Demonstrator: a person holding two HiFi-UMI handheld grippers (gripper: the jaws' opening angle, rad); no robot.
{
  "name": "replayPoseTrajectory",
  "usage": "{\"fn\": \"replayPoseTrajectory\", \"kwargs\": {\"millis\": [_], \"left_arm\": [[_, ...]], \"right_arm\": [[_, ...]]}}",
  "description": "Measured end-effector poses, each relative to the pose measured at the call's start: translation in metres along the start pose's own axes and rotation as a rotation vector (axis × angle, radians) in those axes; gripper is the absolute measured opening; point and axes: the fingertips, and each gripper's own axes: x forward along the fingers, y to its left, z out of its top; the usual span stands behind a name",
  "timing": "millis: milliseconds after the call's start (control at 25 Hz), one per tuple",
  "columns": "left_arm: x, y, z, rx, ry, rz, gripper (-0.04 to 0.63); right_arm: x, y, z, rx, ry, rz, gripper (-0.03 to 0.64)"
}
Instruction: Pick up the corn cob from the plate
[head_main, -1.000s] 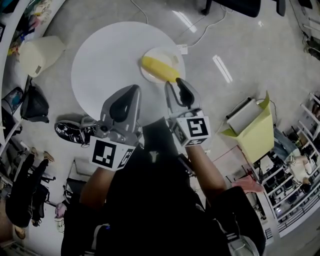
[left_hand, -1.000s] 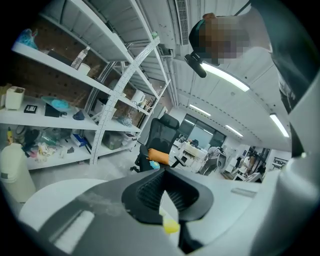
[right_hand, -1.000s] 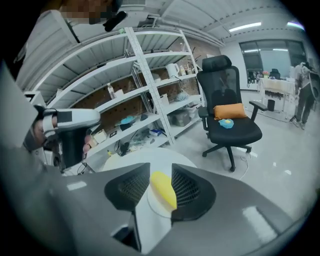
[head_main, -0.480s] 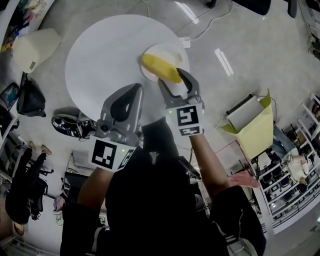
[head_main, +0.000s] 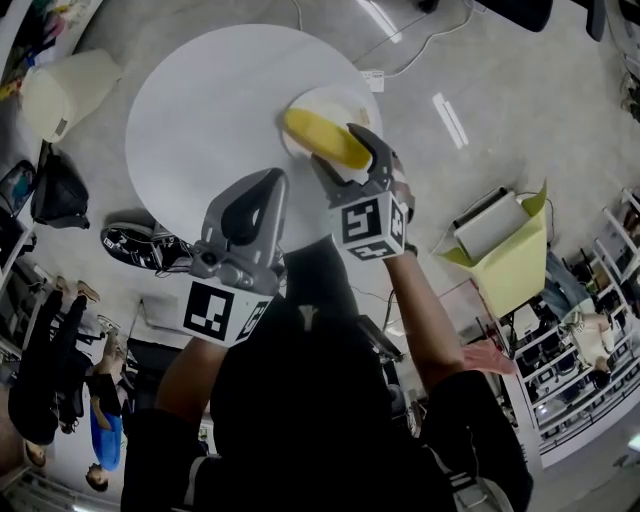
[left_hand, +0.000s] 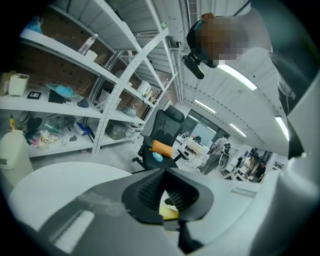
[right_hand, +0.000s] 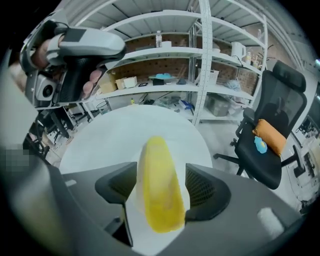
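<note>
On the plate (head_main: 338, 100), which sat on the white bench (head_main: 200, 110), the corn cob (right_hand: 159, 190) lay lengthwise between the right claw's (head_main: 345, 152) jaws. Those jaws had just been opening and stood wide astride the cob, seemingly not pressing it, though blur made contact hard to judge. They looked set to straddle before closing. Short of the plate, the left claw (head_main: 268, 182) hung with jaws together and empty, clear of the approach.
</note>
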Motion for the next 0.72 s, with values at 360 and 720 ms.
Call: {"fn": "replayPoseTrajectory", "kwargs": {"millis": [360,720], "left_arm": [[0.001,0.005,-0.005,-0.006,0.006,0.009,0.005],[-0.001,0.007,-0.012,-0.019,0.020,0.014,0.004]], "right_arm": [[0.018,0.005,-0.006,-0.075,0.063,0.067,0.330],[0.031,0.006,-0.014,-0.104,0.111,0.094,0.330]]}}
